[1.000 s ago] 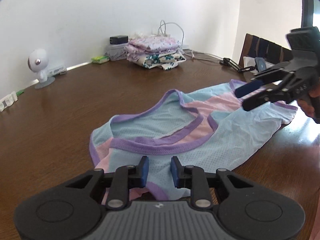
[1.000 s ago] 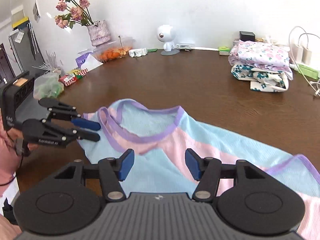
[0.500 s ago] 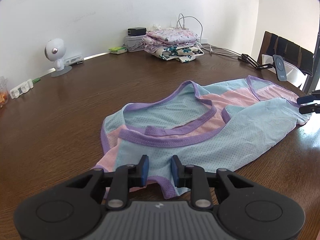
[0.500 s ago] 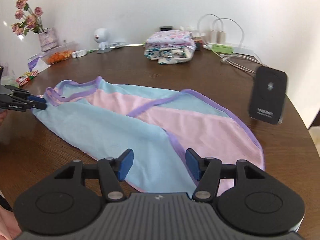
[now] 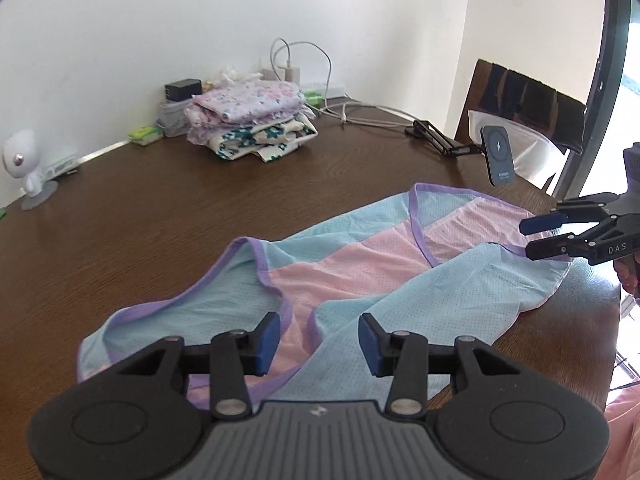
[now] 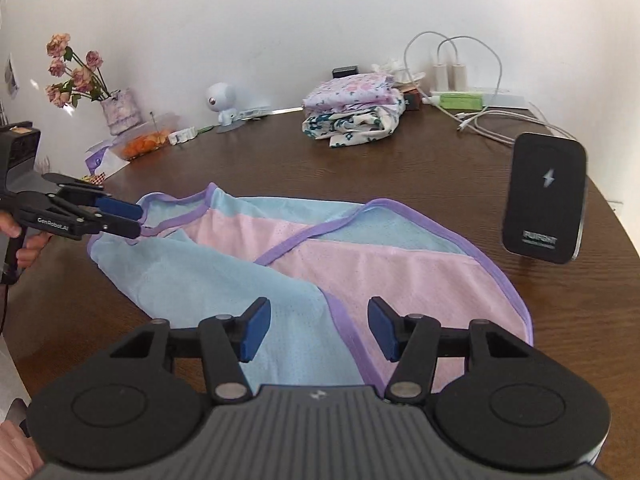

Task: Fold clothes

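Note:
A sleeveless top [image 5: 360, 264], light blue and pink with purple trim, lies stretched lengthwise on the brown table [image 5: 160, 220]. My left gripper [image 5: 318, 340] stands open just above the neckline end, fingers wide apart and holding nothing. From the right wrist view, the left gripper [image 6: 134, 220] has its tips at the shoulder strap of the top [image 6: 360, 264]. My right gripper [image 6: 318, 328] is open over the hem end, with purple trim running between its fingers. In the left wrist view the right gripper [image 5: 534, 236] hovers at the hem near the table's edge.
A stack of folded clothes [image 5: 250, 120] sits at the back by the wall, beside chargers and cables [image 6: 488, 120]. A black charger stand [image 6: 544, 200] rises close to the hem. A small white camera [image 6: 222, 104] and a flower vase [image 6: 118, 112] stand further left. A chair [image 5: 520, 96] is behind the table.
My left gripper's fingers, nearly together in both earlier frames, have spread wide. The right gripper has moved from the neckline area to the hem end. The top now lies stretched out.

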Tool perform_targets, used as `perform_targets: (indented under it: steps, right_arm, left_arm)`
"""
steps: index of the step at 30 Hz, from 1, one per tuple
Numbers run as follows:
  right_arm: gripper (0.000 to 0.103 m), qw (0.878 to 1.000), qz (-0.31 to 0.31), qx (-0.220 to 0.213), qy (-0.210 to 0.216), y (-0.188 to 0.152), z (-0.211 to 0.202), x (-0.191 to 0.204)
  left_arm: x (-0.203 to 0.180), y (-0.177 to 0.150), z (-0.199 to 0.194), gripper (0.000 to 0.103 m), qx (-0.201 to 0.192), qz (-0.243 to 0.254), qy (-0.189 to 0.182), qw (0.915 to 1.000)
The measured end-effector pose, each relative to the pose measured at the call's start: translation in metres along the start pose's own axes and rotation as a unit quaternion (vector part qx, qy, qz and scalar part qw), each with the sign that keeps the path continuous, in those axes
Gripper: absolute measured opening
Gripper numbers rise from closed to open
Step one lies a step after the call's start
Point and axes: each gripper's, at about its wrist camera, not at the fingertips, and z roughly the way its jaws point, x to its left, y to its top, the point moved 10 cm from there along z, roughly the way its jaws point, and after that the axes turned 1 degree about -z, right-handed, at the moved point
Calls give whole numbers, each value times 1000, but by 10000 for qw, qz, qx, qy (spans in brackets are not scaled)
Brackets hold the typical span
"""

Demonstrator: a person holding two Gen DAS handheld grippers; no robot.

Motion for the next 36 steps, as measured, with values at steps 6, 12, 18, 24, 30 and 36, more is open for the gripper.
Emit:
perform_targets:
  steps: [6, 12, 18, 24, 30, 36]
  right_arm:
    - [37, 9994, -109, 279, 156, 5, 25, 2]
    - [11, 9980, -270, 447, 356, 2, 33, 8]
    - [5, 9983, -327, 339, 337, 9, 29, 4]
    - [5, 9984, -312, 339, 336, 10, 33, 3]
    - [25, 9995, 145, -85, 285, 13, 7, -9]
    - [29, 9992, -79, -283, 281, 0, -24, 9]
  left_arm:
    - [4, 2, 37, 26, 639, -139, 2, 9979]
    - [1, -1, 47, 7, 756, -369, -211, 9962]
    - [4, 2, 26, 5, 346, -698, 33, 9970]
    - [14, -4, 25, 6, 345, -1141, 67, 9929]
    - [17, 4, 9, 52, -189, -1485, 7, 9887]
    - [-30, 3, -10, 50, -483, -693, -75, 9964]
